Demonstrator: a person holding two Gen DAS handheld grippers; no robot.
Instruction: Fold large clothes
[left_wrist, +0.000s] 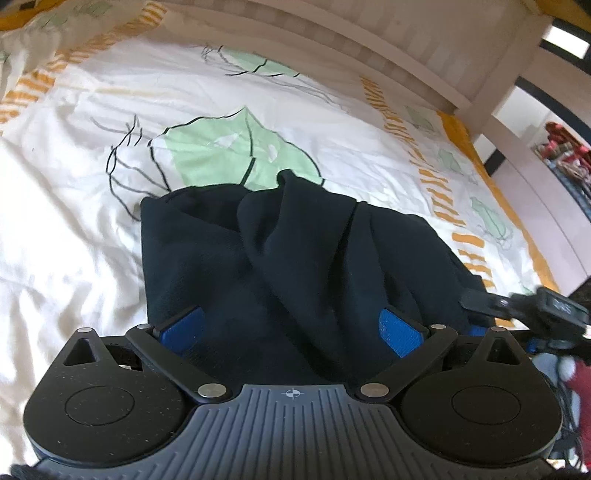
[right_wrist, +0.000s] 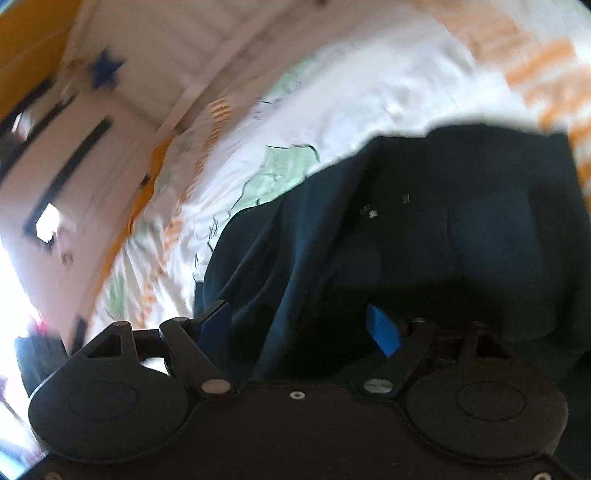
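I judge I'm mid-fold: the dark garment (left_wrist: 295, 266) lies bunched on the bedsheet (left_wrist: 74, 221) between both wide-spread claws, left (left_wrist: 291, 328) and right (right_wrist: 303, 325), so next each must close on an edge.

One dark navy garment (left_wrist: 295, 258); one leaf-print bedsheet (left_wrist: 74, 221); two tools, left tool (left_wrist: 291, 328), right tool (right_wrist: 301, 326).

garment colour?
Dark navy, near black, plain garment. Clearest in the left wrist view; the right wrist view is blurred.
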